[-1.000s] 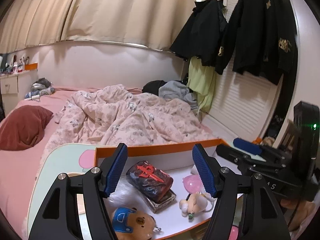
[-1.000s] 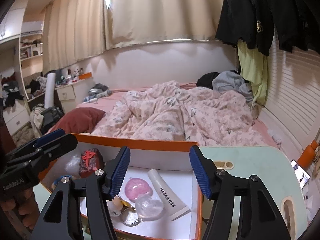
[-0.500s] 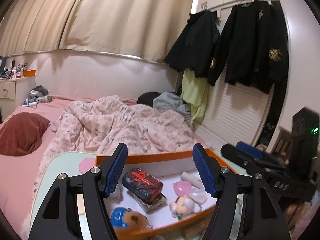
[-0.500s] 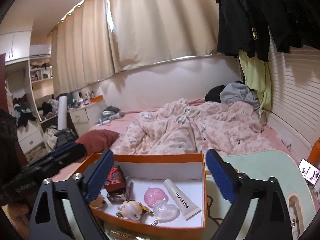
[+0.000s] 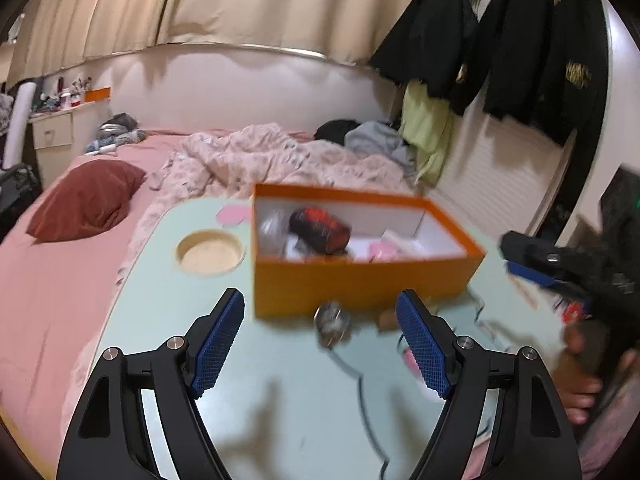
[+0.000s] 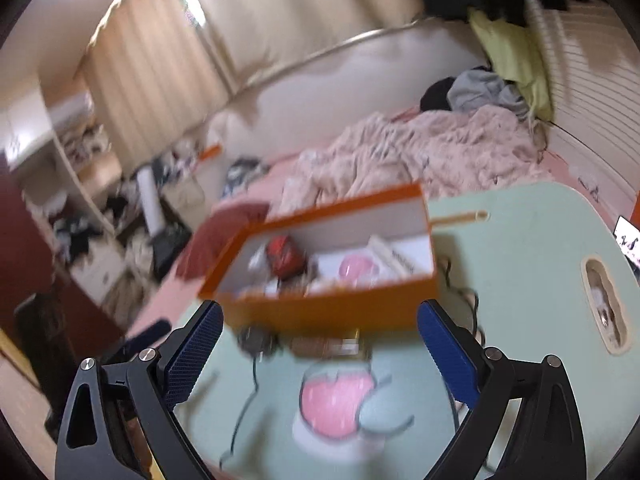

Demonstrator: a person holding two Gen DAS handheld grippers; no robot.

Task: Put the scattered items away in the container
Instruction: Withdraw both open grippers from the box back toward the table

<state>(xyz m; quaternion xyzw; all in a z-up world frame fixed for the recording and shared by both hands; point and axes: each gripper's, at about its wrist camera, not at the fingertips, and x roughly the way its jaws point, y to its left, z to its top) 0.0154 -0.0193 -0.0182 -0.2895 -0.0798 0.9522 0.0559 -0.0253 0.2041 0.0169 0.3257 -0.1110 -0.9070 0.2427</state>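
Both grippers pulled back; box (image 5: 360,280) contents blurred.

A lived-in home bedroom: an unmade bed (image 5: 120,264) with a rumpled pink quilt (image 5: 256,160) and a dark red pillow (image 5: 86,200), drawn beige curtains (image 5: 240,0), dark jackets (image 5: 536,48) hung along the wall, and cluttered shelves (image 6: 80,152) beside the bed.
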